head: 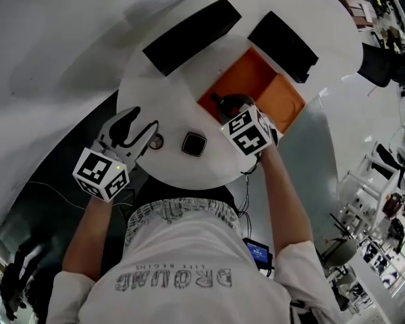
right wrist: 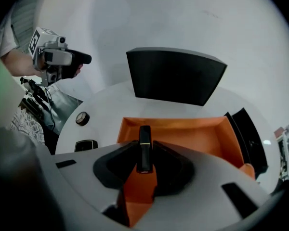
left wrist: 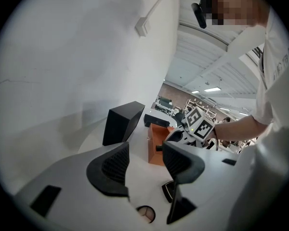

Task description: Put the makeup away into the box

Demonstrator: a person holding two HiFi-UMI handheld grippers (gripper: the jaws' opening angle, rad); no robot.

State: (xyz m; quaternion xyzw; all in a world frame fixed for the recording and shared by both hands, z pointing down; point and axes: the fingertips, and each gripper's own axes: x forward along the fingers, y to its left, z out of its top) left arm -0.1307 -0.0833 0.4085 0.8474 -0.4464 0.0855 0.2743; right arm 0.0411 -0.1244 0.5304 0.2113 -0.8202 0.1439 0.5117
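On the round white table (head: 169,106), my left tongs (left wrist: 145,160) stand apart with nothing between them. A small round compact (left wrist: 145,214) lies just beneath them and a square black case (left wrist: 168,190) sits by their right jaw. My right tongs (right wrist: 144,158) are clamped on a black lipstick (right wrist: 144,141) over the open orange box (right wrist: 192,134), with a black block (right wrist: 173,76) beyond it.

Bright, even indoor light fills all three views, and ceiling strips (left wrist: 212,89) glow in the left gripper view. The white desk (head: 172,167) carries only soft shadows. Both gripper views bend strongly and go black at the corners. The right tongs (right wrist: 145,150) look slightly soft.
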